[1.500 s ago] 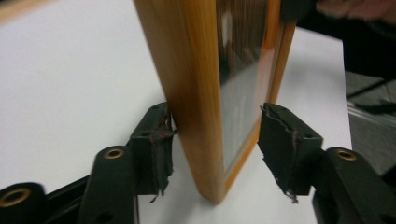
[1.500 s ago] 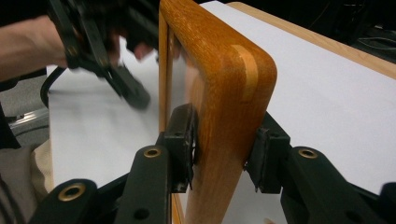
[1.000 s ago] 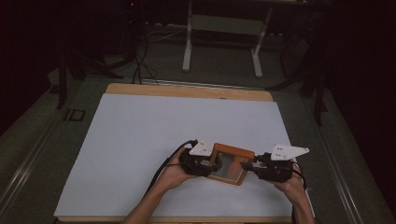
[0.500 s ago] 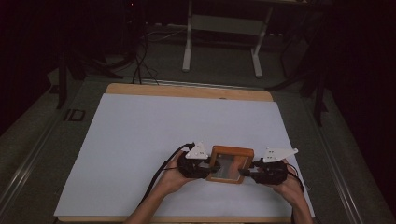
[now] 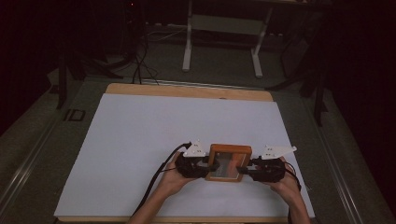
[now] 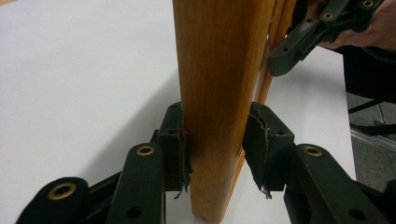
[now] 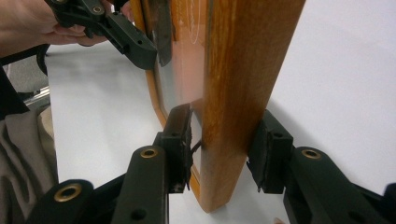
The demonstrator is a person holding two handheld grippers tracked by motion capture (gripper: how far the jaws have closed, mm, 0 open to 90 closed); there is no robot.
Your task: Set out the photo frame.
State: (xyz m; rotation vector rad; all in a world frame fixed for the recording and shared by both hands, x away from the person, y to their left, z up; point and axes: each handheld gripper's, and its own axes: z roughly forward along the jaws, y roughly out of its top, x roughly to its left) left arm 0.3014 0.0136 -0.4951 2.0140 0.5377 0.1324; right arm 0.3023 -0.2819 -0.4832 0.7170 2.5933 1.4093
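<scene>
Both claws hold the wooden frame [image 5: 229,162] by opposite edges: left claw [image 6: 215,149], right claw [image 7: 224,149]. Keep both grips equal, so it stays level above the tabletop [image 5: 140,130].

The only readable marking is showing in the high view: the pale letters "ID" [image 5: 74,115], sitting on the dark grey-green floor mat [image 5: 42,140] just beside the left edge of the white-topped wooden table [image 5: 140,126]. Tiny dark marks are showing on the grey three-cornered plates atop the grippers, but they are appearing too small to read. Nothing legible is appearing in either gripper view.
</scene>
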